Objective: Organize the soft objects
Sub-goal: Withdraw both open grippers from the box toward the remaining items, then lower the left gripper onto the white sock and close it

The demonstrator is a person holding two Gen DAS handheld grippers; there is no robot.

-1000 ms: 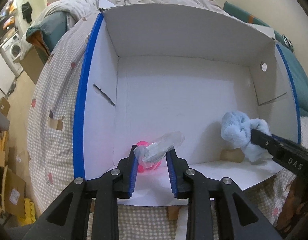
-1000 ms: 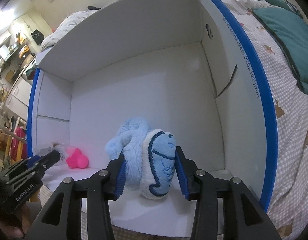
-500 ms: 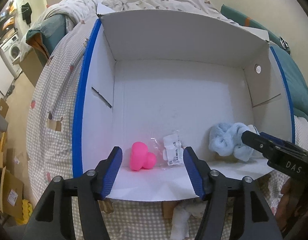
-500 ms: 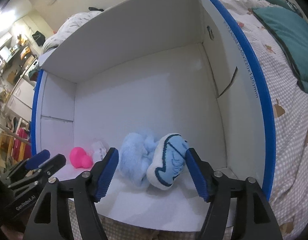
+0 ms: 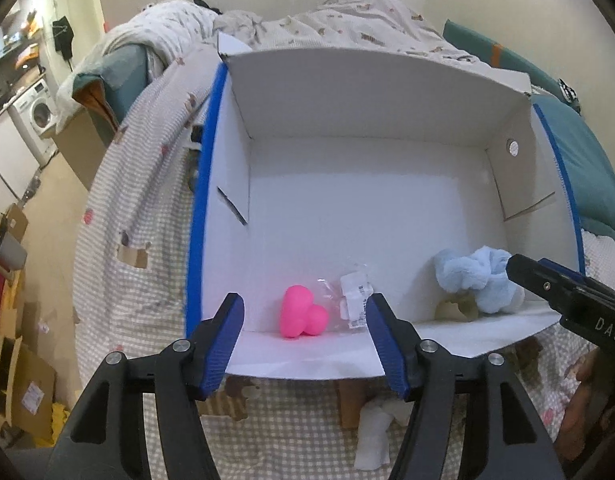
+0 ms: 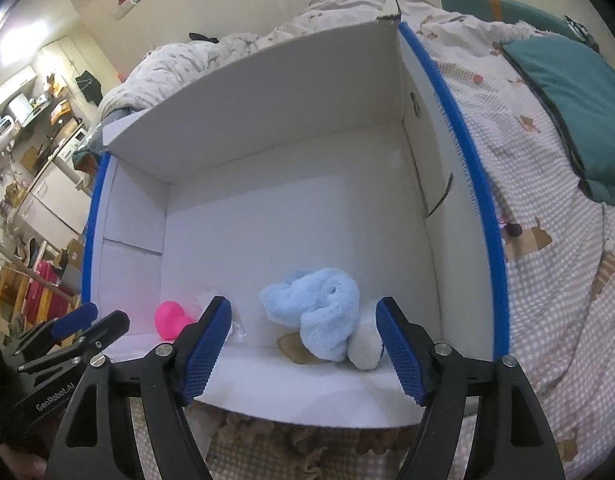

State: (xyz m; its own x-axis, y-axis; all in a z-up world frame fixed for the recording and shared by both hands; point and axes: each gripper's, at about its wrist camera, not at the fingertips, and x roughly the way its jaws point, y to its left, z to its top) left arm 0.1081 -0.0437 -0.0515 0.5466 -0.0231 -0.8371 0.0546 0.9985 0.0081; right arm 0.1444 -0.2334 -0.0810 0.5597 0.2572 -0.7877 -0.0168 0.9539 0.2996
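Observation:
A white cardboard box with blue edges (image 5: 347,208) (image 6: 291,208) lies on a checked bedspread. Inside near its front left lie a pink soft toy (image 5: 301,316) (image 6: 169,318) and a clear plastic bag with a white label (image 5: 353,294). At the front right lies a light blue fluffy plush (image 5: 473,276) (image 6: 321,308). My left gripper (image 5: 305,340) is open and empty, just in front of the pink toy. My right gripper (image 6: 303,350) is open and empty, just in front of the blue plush.
A white cloth item (image 5: 373,436) lies on the bedspread in front of the box. Teal pillows (image 6: 567,100) lie to the right. A rumpled duvet (image 5: 307,24) lies behind the box. Cardboard boxes and a washing machine (image 5: 31,116) stand on the left.
Both grippers opened and let go: the pink toy with its bag and the blue plush now lie on the box floor. Both grippers pulled back toward the box's front edge.

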